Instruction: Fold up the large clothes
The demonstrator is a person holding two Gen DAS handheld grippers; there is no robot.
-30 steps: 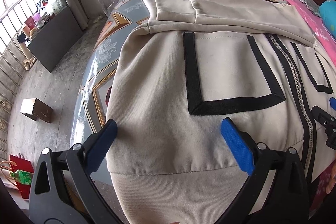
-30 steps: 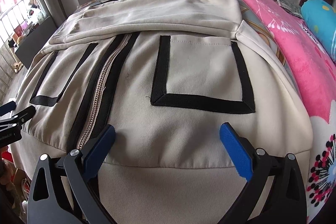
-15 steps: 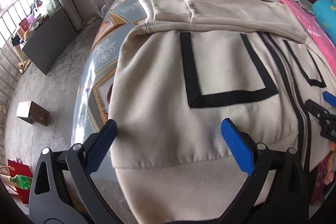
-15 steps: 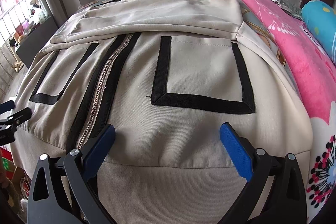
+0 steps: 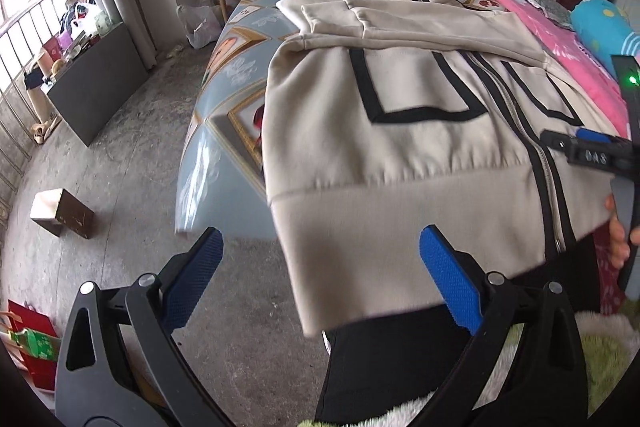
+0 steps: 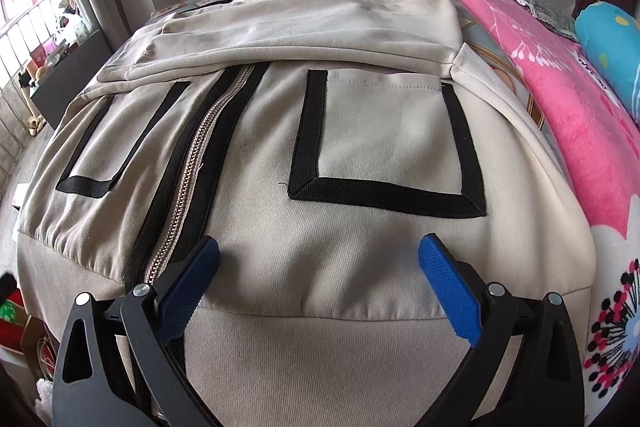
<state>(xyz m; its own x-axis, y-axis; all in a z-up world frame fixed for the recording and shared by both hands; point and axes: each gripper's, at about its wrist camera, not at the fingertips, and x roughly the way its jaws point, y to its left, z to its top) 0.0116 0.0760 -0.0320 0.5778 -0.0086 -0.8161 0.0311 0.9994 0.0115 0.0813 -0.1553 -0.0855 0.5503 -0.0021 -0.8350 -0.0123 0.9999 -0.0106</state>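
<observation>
The jacket [image 6: 360,131] is cream with black tape outlining its pockets and black bands along a silver zipper [image 6: 188,187]. Beside the jacket, the blanket [image 6: 560,95] is pink with white sprigs. Under the jacket, the bedsheet [image 5: 232,75] is pale blue with gold-framed squares. Both grippers' pads [image 6: 448,291] are blue on black frames.
</observation>
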